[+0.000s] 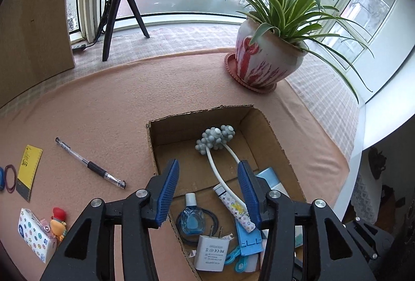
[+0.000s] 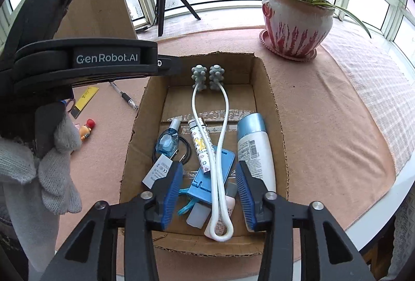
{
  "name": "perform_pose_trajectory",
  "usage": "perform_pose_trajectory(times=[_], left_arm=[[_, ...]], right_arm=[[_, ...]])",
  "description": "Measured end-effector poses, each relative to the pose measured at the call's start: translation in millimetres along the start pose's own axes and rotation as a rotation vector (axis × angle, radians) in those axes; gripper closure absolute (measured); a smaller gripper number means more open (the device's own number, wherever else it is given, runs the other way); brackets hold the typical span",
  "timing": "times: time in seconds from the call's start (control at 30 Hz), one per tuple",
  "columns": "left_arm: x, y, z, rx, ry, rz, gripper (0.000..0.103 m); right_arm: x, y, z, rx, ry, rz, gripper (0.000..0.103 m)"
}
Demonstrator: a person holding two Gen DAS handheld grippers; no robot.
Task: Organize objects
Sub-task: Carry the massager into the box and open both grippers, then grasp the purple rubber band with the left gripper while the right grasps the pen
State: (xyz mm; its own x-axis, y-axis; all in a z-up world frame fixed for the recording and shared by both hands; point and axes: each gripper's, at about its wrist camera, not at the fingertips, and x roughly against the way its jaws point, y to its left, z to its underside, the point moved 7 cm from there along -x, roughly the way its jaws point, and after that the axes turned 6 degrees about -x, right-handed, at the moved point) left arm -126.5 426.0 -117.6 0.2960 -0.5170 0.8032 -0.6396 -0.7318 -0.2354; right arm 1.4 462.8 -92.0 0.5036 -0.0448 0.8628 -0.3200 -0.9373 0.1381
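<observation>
A cardboard box (image 1: 275, 135) (image 2: 269, 89) on the pink cloth holds a white neck massager with grey knobbed heads (image 1: 215, 141) (image 2: 205, 77), a blue bottle (image 1: 192, 218) (image 2: 167, 139), a white charger (image 1: 210, 252) (image 2: 158, 169), a patterned tube (image 1: 233, 205) (image 2: 199, 141), a blue stand (image 2: 207, 177) and a white lotion bottle (image 2: 256, 148). My left gripper (image 1: 208, 192) is open and empty above the box's left side. My right gripper (image 2: 208, 190) is open and empty above the box's near end, over the massager's loop. A pen (image 1: 90, 164), a yellow ruler (image 1: 28, 172), a patterned tissue pack (image 1: 33, 234) and a small toy figure (image 1: 58, 224) lie on the cloth left of the box.
A potted spider plant (image 1: 269, 57) (image 2: 295, 21) stands behind the box. A tripod with a ring light (image 1: 119, 8) stands at the window. A tall cardboard panel (image 1: 33, 16) is at the left. Rubber bands (image 1: 10, 177) lie by the ruler. The table's edge (image 2: 389, 203) curves at the right.
</observation>
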Motion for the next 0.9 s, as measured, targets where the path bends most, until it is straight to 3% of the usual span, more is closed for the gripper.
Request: perform_pose_trajectory(times=[0.4,0.9], left_arm=[[37,63,22,0.072,-0.012,-0.08,0.052],[86,220,95,0.257,0.034,-0.244,0.052]], right_arm=[[-5,21,-5,0.008,0.011,-0.044,0.055],[-19,102,-10,0.099,0.052,-0.145,0.054]])
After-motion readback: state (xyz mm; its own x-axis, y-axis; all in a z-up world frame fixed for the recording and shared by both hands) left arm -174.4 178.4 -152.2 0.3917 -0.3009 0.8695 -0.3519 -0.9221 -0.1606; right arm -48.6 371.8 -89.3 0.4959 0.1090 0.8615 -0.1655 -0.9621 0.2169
